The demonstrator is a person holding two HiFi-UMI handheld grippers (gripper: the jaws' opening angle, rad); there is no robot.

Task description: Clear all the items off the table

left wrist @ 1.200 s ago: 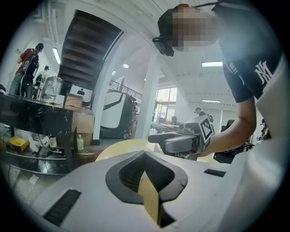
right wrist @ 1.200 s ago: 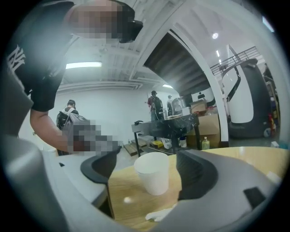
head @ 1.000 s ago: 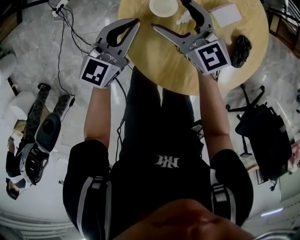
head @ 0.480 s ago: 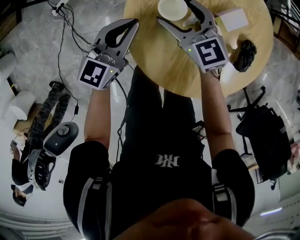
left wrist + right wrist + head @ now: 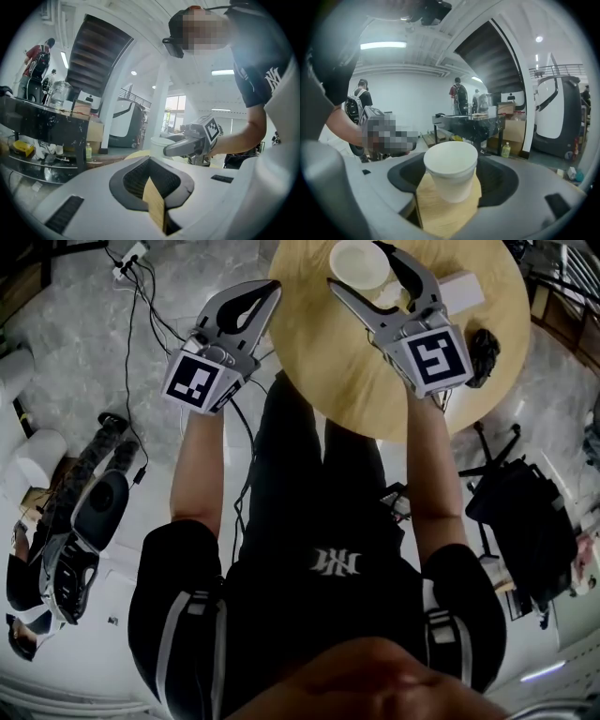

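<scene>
Round wooden table (image 5: 319, 362) held the white paper cup (image 5: 451, 168) btwn my R claw (image 5: 356, 265) jaws, which were just closing, pads not yet touching. L claw (image 5: 273, 287) shut, empty. Next, I reckoned: squeeze gently, lift.

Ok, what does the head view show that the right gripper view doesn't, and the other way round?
Only the head view: a white box and a black object lying on the table, and cables across the floor.

Only the right gripper view: people standing behind a dark counter, and a green bottle.

Both: the white cup upright on the round wooden table, between the jaws of the right gripper. The jaws have just been closing but still leave gaps on either side.
</scene>
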